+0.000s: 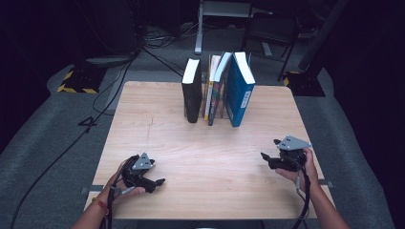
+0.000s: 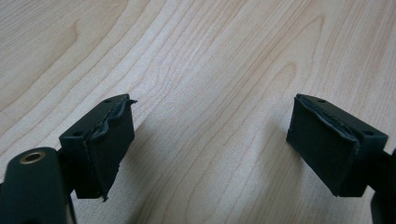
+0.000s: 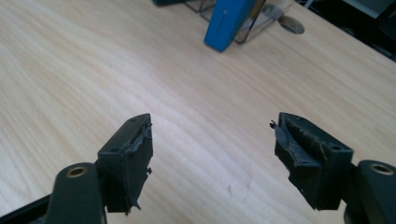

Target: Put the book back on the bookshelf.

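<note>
Two tools sit near the desk's front edge, well apart: the left tool (image 1: 152, 182) by the front left corner, the right tool (image 1: 270, 160) toward the right edge, each with jaws spread wide and empty over bare wood. Toward the back edge stands a wire rack (image 1: 216, 102) holding books: a black book (image 1: 192, 90) upright, thin books (image 1: 213, 88) beside it, and a blue book (image 1: 240, 88) leaning at the right. Reaching well likely means approaching the blue book squarely, jaws either side of its spine.
</note>
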A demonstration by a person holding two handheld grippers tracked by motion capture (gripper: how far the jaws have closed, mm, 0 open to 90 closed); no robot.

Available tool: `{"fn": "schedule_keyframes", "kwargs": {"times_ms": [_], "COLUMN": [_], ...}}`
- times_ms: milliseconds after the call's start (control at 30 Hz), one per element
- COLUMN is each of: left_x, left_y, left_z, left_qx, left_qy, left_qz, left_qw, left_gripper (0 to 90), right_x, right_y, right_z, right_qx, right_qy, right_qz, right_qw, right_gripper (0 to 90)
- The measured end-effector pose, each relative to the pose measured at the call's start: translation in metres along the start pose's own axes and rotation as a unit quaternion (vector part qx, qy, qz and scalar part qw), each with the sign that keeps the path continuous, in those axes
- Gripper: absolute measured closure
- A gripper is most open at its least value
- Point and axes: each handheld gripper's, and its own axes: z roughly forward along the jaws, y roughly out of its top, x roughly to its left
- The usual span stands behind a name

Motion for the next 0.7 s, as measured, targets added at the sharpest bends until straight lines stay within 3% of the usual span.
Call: {"fn": "schedule_keyframes", "kwargs": {"times_ms": [333, 700], "left_x": [0.0, -0.001], "left_y": [0.0, 0.0], "left_z": [0.0, 0.0], "left_qx": [0.0, 0.0], "left_qy": [0.0, 0.002], "left_qz": [0.0, -0.003], "left_qw": [1.0, 1.0], "left_gripper": [14.6, 14.6], "right_x": [0.008, 0.013], "right_y": [-0.047, -0.088], "right_z": [-0.008, -0.018], "right_qx": [0.006, 0.013], "right_qy": [0.033, 0.032], "right_qz": [0.01, 0.045], "right_qw": [0.9994, 0.9984], "right_gripper": [26.6, 23.2]}}
